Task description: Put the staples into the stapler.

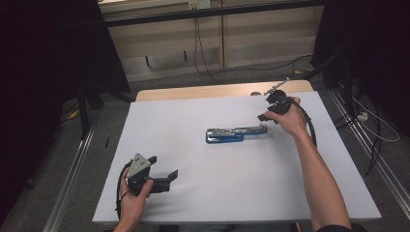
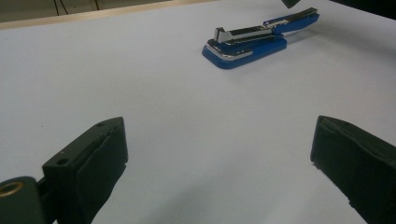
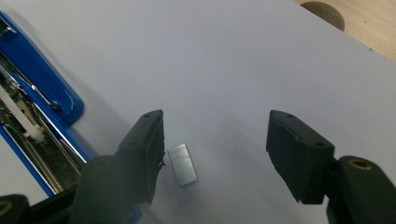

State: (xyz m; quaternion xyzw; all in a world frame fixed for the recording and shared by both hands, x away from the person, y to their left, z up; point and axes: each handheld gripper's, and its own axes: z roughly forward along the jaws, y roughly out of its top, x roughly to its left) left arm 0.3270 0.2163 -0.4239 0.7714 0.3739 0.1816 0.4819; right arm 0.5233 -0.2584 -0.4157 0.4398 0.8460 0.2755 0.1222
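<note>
A lab-style recording bay: a white-topped table (image 1: 232, 183) on a carpeted floor (image 1: 203, 79), dark curtains (image 1: 48, 72) at both sides, metal floor rails (image 1: 72, 169), loose cables (image 1: 203, 53) along plain wall panels (image 1: 261, 34).

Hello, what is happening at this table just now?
A person works at a white table with a gripper in each hand. A blue stapler lies opened flat in the middle. The right gripper is beside the stapler's far end, its jaws apart around a small strip of staples on the table; one jaw is very close to it, not yet gripping. The left gripper waits open near the table's front edge.
</note>
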